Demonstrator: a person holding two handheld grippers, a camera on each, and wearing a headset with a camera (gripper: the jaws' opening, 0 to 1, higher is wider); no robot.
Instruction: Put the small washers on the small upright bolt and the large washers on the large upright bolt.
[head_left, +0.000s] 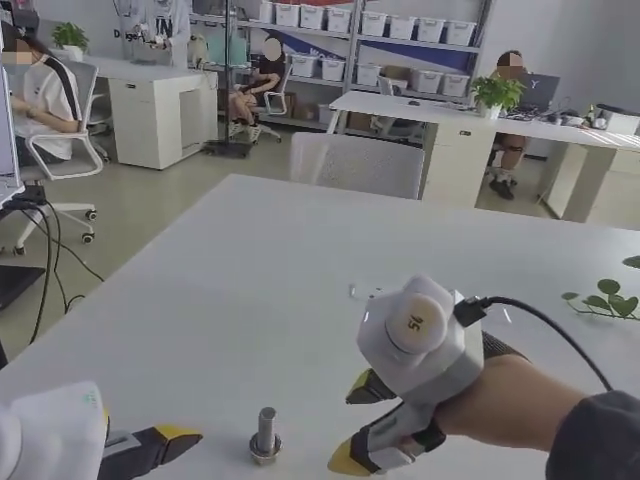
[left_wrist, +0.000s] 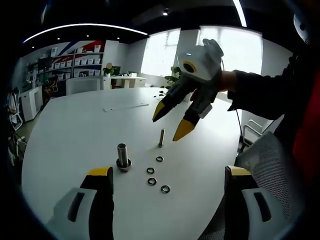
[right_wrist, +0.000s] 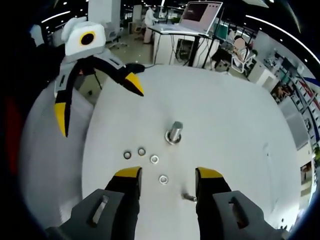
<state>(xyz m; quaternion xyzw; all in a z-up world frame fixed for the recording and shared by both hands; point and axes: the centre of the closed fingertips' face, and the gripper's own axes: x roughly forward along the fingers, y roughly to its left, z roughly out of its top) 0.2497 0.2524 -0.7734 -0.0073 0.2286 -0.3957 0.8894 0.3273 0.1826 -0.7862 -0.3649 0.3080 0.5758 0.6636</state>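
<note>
Four washers (left_wrist: 150, 170), two upright bolts (left_wrist: 122, 154)

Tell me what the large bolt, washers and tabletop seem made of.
Large bolt: probably bare steel, grey with a dull sheen. Washers: likely metal too, thin grey rings, finish too small to judge. Tabletop: smooth matte white, perhaps laminate, not certain.

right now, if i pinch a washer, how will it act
The washer lies flat and thin on the smooth table, so jaws may just slide it. It looks metal: probably stiff, light. Tipped on edge, it could roll.
</note>
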